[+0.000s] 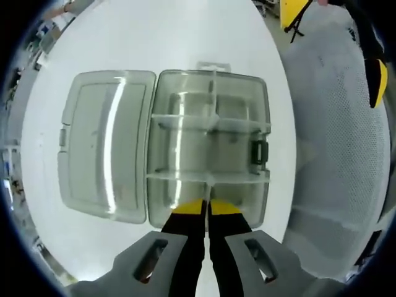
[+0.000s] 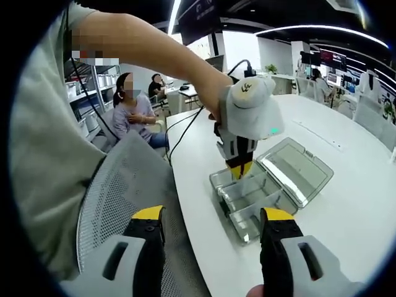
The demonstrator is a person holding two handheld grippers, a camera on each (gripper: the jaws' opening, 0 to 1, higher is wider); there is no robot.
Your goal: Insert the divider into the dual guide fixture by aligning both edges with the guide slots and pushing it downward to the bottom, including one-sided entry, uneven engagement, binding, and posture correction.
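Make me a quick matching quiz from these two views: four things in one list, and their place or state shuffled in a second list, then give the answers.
Things:
1. left gripper
2. right gripper
3. box lid
4. mesh chair

States or places:
A. jaws wide apart, held back from the box
B. folded open, lying flat on the white table
C. jaws together, tips down at the clear compartment box
D. standing beside the table edge

Pairs: 1-C, 2-A, 3-B, 4-D
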